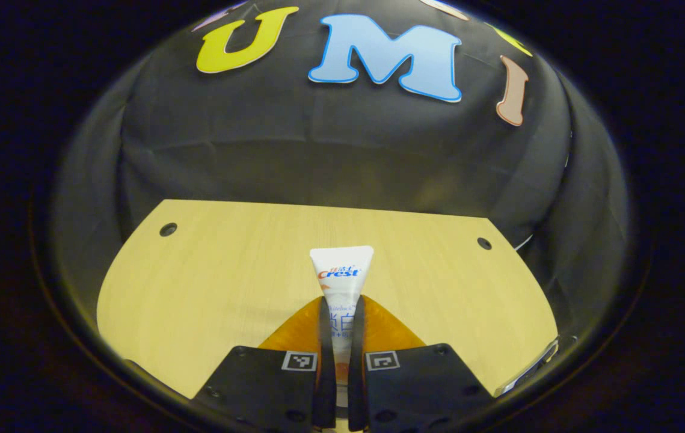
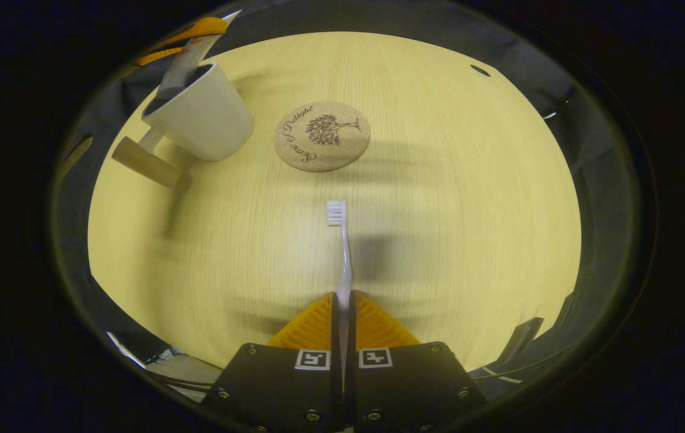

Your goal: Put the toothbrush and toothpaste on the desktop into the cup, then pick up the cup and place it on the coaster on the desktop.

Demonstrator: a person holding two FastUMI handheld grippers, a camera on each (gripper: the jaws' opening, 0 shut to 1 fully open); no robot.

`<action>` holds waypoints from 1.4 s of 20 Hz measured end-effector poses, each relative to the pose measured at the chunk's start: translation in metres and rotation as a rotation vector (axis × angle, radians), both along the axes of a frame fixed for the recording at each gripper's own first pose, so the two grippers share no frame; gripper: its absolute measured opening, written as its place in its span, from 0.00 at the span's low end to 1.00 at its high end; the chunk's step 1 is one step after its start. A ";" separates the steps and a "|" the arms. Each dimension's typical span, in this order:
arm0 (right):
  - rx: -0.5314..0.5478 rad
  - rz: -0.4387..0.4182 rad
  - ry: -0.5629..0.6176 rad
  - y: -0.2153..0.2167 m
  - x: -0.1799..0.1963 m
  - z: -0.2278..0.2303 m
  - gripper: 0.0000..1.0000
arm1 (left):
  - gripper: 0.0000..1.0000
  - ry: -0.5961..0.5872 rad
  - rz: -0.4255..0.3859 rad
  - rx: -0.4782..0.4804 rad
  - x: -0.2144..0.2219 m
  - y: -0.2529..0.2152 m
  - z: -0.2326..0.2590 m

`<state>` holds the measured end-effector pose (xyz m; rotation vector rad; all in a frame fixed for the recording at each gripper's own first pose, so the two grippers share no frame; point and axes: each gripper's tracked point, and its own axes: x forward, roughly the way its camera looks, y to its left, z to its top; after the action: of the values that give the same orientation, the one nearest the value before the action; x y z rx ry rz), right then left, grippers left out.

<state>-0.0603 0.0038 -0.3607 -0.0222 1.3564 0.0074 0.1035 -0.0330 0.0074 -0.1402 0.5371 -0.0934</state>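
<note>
1. Two task things sat in my grippers: the toothpaste (image 1: 341, 282) was clamped between both fingers of my left gripper (image 1: 341, 319), its flat crimped end pointing toward twelve o'clock over the desktop (image 1: 210, 282).
2. My right gripper (image 2: 343, 313) was closed almost fully on the handle of the toothbrush (image 2: 342, 252), both fingers pressing it, with the bristle head toward twelve o'clock in the right gripper view.
3. The toothbrush looked raised off the wood, with a soft shadow just to its three o'clock side.
4. The cup (image 2: 201, 117) stood at about ten o'clock in the right gripper view, leaning in the fisheye, its wooden handle (image 2: 145, 161) sticking out toward eight o'clock.
5. Something tube-like rose from or behind the cup's mouth; I could not tell what it was or whether it was inside.
6. The coaster (image 2: 322, 136), a round cork disc with a tree print, lay flat at twelve o'clock, just beside the cup at its three o'clock side and not touching it.
</note>
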 end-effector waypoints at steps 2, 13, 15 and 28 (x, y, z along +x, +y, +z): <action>-0.001 -0.001 0.000 0.000 0.000 0.000 0.03 | 0.17 -0.022 -0.008 -0.005 -0.004 0.001 0.001; -0.013 -0.007 -0.016 0.000 0.000 0.002 0.03 | 0.72 -0.022 -0.032 -0.026 -0.027 0.002 -0.004; -0.018 -0.005 -0.026 0.000 0.000 0.001 0.03 | 0.72 -0.042 -0.038 -0.014 -0.032 0.002 0.006; 0.085 -0.017 -0.217 0.017 0.050 0.063 0.02 | 0.71 -0.123 -0.032 -0.011 -0.103 0.042 0.068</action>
<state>-0.0102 0.0211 -0.2981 0.0581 1.1381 0.0472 0.0010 0.0086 0.0753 -0.1354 0.4158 -0.1354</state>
